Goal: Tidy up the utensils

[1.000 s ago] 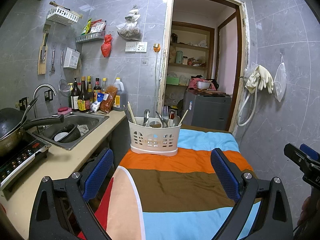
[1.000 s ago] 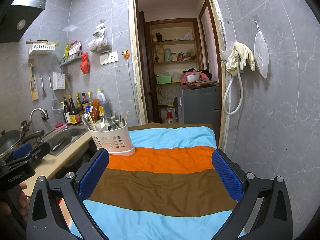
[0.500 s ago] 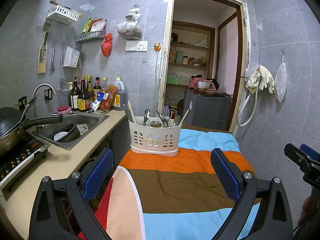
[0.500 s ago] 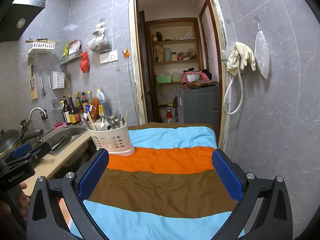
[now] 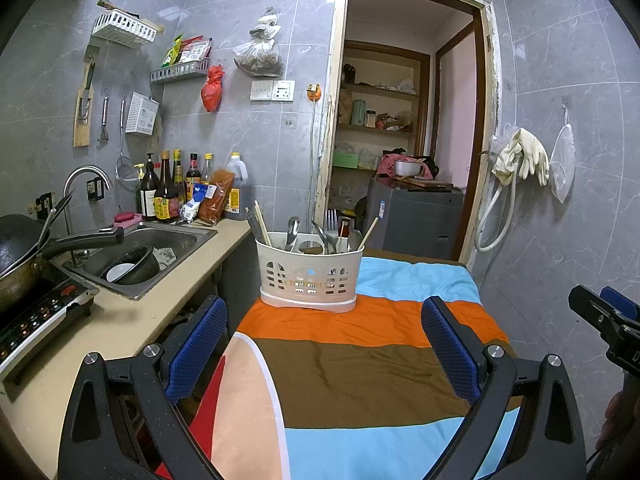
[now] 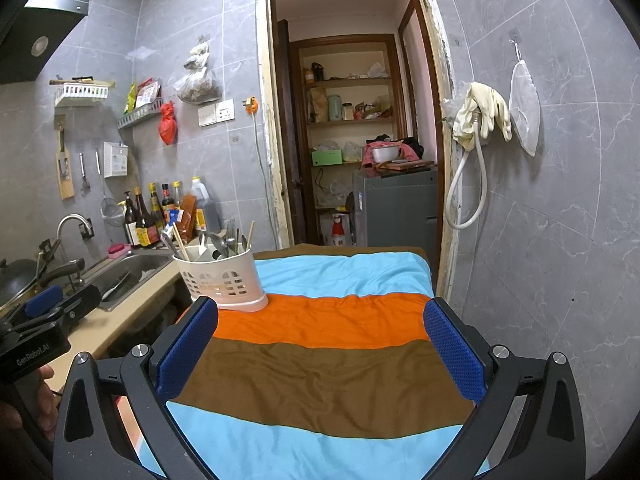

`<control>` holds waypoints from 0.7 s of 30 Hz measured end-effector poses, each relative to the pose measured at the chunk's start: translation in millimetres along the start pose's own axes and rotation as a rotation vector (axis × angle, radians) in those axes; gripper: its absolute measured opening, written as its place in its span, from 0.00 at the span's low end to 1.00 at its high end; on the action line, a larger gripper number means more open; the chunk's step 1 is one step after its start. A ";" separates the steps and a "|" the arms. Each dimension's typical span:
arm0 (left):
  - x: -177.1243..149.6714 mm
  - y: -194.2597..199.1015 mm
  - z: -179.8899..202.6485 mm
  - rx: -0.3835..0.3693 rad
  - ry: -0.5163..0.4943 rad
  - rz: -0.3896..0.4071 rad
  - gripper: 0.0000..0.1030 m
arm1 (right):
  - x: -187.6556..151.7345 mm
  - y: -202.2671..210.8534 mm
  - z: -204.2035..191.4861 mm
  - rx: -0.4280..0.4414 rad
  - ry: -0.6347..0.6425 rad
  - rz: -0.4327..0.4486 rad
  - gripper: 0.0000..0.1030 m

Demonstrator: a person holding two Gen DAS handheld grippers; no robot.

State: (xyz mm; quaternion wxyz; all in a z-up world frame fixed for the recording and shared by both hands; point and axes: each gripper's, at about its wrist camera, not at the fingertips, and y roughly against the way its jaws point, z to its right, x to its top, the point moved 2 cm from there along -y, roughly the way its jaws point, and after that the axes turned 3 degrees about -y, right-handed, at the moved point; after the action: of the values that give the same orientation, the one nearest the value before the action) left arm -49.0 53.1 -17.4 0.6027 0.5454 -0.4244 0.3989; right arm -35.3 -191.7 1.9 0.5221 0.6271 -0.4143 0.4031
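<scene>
The white perforated utensil caddy (image 5: 310, 272) stands upright at centre frame in the left wrist view, on the orange stripe of the striped cloth (image 5: 360, 360); in the right wrist view it sits at centre left (image 6: 222, 280). It holds chopsticks (image 5: 260, 220), spoons (image 5: 292, 230) and a fork (image 5: 331, 224), handles down, heads up. The steel pieces look stiff, smooth and likely slippery, so a pinch low on a neck, just above the rim, seems safest; the chopsticks are light and thin and may roll between the pads. The caddy itself looks light plastic and could tip or slide on the soft cloth if a piece is pulled sideways.

The left gripper (image 5: 324, 344) and right gripper (image 6: 318, 348) both stand spread wide with nothing between their blue pads, well short of the caddy.

Against 0.5 s ago and 1.0 s ago, almost nothing differs: both views hold the same framing, with only a slight drift.
</scene>
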 end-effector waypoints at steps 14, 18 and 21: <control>0.1 -1.1 -1.7 -0.002 0.001 -0.003 0.93 | 0.6 -0.1 -1.1 0.000 -0.001 -0.002 1.00; -0.5 -1.7 -1.8 0.000 0.000 -0.004 0.93 | 1.1 0.0 -1.5 -0.003 0.001 0.000 1.00; -0.7 -1.7 -2.3 -0.001 0.002 -0.004 0.93 | 1.2 -0.2 -1.0 0.000 -0.001 -0.001 1.00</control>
State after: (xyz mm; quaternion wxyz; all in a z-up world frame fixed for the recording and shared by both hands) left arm -47.5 55.3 -18.7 0.6044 0.5455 -0.4229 0.3978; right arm -34.8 -190.7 3.1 0.5221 0.6276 -0.4140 0.4026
